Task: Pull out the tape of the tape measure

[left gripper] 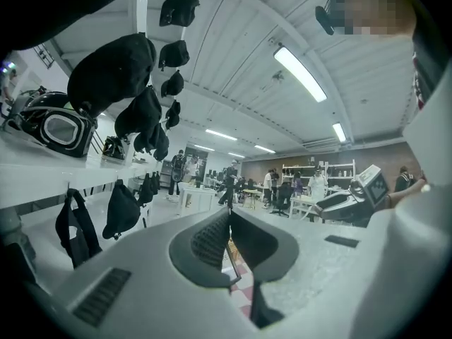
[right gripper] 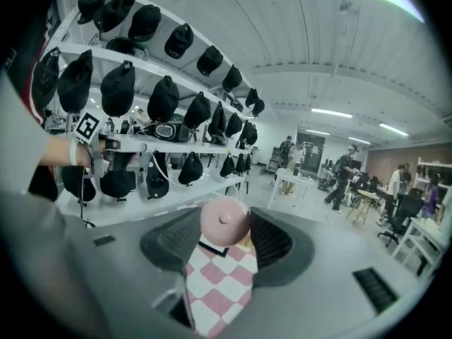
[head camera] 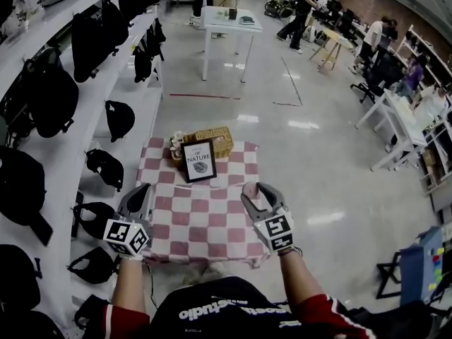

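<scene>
A small round pink tape measure (right gripper: 224, 219) sits clamped between the pads of my right gripper (right gripper: 224, 224), held up above the checkered table. In the head view it shows as a pink spot (head camera: 249, 188) at the tip of the right gripper (head camera: 251, 191), over the table's right side. My left gripper (head camera: 145, 193) hovers over the table's left edge, apart from the right one. Its jaws (left gripper: 229, 221) are pressed together with nothing clearly between them. No pulled-out tape shows between the two grippers.
The small table carries a pink-and-white checkered cloth (head camera: 205, 221). At its far edge stand a framed picture (head camera: 198, 160) and a wicker basket (head camera: 213, 140). White shelves with black caps and bags (head camera: 49, 97) run along the left. People work at tables further back.
</scene>
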Tool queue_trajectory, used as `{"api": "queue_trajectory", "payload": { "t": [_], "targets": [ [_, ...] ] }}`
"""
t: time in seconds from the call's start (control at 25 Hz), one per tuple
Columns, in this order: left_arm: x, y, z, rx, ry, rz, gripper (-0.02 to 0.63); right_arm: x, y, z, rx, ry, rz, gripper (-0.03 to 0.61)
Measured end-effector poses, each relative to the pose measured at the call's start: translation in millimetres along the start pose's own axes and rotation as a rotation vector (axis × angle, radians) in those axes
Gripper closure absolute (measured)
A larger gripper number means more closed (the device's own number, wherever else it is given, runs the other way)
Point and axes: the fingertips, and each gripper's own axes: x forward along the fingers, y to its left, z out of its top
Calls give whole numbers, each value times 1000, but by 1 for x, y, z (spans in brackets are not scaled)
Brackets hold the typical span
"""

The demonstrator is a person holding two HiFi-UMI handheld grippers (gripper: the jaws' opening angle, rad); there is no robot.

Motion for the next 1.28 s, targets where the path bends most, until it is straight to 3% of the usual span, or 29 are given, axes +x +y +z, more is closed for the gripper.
{"api": "queue_trajectory", "payload": {
  "t": [0.28, 0.64, 0.88, 1.28],
  "targets": [
    [22, 7, -19, -2, 3, 3, 606, 23, -5, -20, -27, 25, 22, 357],
    [56, 20, -64, 6, 59, 74, 606, 59, -20, -65, 68, 91, 41, 357],
    [80, 26, -113, 36, 154, 101, 606, 86, -28, -109, 133, 168, 64, 357],
    [106, 39, -186, -15, 261, 135, 606, 125, -36, -188, 215, 299, 97, 357]
  ]
}}
